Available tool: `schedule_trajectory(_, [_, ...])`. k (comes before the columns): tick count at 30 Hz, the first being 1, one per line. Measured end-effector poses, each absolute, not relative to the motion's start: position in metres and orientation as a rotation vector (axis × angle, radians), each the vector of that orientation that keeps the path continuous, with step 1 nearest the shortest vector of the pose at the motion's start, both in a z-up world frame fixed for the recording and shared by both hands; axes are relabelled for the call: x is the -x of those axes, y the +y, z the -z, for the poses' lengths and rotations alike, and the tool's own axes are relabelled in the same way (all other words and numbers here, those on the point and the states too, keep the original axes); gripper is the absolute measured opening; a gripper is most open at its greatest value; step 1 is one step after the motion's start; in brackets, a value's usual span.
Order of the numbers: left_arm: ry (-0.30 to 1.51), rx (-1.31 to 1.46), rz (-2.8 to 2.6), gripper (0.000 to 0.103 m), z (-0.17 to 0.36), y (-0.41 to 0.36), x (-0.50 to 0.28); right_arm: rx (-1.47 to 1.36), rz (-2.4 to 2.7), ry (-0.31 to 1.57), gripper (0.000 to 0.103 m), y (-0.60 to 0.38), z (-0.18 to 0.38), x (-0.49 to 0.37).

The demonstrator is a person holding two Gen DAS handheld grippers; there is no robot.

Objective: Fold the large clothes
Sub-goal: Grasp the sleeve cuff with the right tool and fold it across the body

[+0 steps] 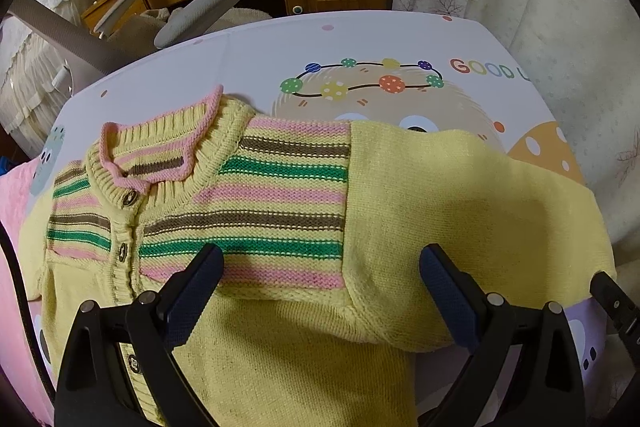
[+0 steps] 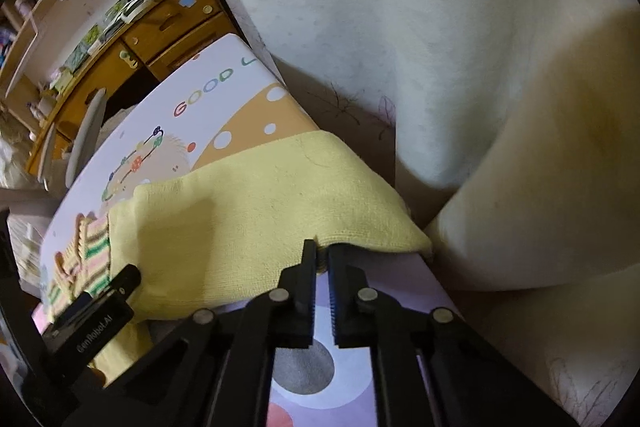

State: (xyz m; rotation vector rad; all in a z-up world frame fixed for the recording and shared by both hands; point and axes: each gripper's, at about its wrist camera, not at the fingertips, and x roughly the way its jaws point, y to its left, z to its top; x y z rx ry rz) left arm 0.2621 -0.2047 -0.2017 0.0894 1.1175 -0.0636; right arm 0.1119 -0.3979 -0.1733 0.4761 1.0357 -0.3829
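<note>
Left wrist – cardigan (image 1: 280, 227) flat, collar far-left, sleeve (image 1: 480, 227) right.

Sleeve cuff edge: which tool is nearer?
Right. The right tool is pinching the sleeve cuff; the left tool hovers open over the cardigan's striped chest.

A: cardigan (image 1: 280, 211) hem cut off by the bottom edge in left wrist view; left claw (image 1: 320, 291) covers part.
B: printed words on table (image 1: 256, 67) cropped after "GOOD".
</note>
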Motion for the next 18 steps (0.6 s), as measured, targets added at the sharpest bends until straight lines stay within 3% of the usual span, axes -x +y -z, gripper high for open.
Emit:
schedule_trajectory(10, [1.13, -0.043, 0.06, 0.098, 0.193, -0.189, -0.258, -0.285, 0.334, 0.872, 0.004, -0.368, 0.139, -0.103])
schedule_trajectory(18, [1.072, 0.067, 0.009, 0.098, 0.151, -0.123, -0.241, -0.016, 0.057, 0.687, 0.004, -0.281, 0.089, -0.108])
